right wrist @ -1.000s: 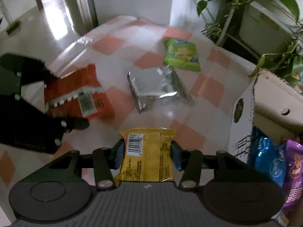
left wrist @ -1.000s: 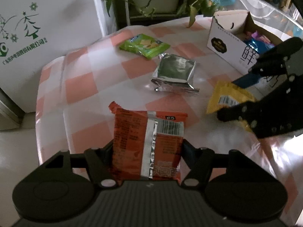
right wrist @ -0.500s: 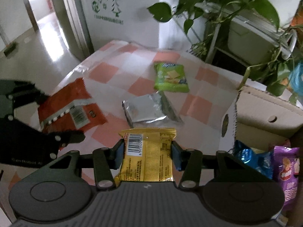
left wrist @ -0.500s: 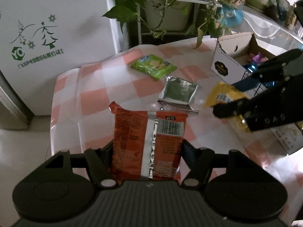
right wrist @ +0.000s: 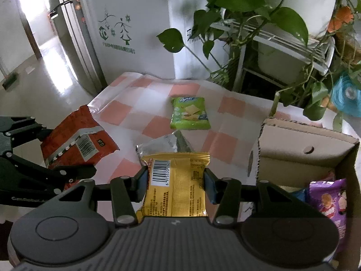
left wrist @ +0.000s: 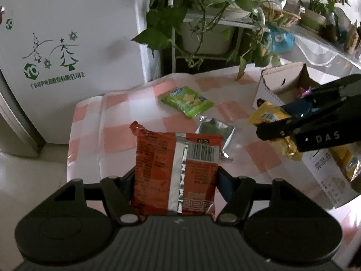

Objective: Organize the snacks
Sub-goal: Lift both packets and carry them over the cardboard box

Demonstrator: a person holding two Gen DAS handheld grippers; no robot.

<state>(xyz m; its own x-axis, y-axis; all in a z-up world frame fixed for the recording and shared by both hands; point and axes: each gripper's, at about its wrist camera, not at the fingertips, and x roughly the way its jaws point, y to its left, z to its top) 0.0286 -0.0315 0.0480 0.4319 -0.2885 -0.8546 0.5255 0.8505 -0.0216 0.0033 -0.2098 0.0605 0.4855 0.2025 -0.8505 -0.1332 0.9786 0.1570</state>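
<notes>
My left gripper (left wrist: pixel 177 179) is shut on an orange snack packet (left wrist: pixel 177 171), held above the checked table; the packet also shows in the right wrist view (right wrist: pixel 74 142). My right gripper (right wrist: pixel 176 181) is shut on a yellow snack packet (right wrist: pixel 178 187), held up left of the open cardboard box (right wrist: pixel 304 155); it also shows in the left wrist view (left wrist: pixel 268 117). A green snack packet (left wrist: pixel 187 100) (right wrist: pixel 189 113) and a silver packet (left wrist: pixel 215 135) (right wrist: pixel 164 144) lie on the table.
The box holds a purple packet (right wrist: pixel 331 203) and a blue one. The pink-and-white checked tablecloth (right wrist: pixel 140 110) ends at its left edge above the floor. Potted plants (right wrist: pixel 248 11) on a rack stand behind the table. A white cabinet (left wrist: pixel 67 45) stands at the far left.
Both grippers have risen and pulled back from the table with their packets. The right gripper has moved closer to the box.
</notes>
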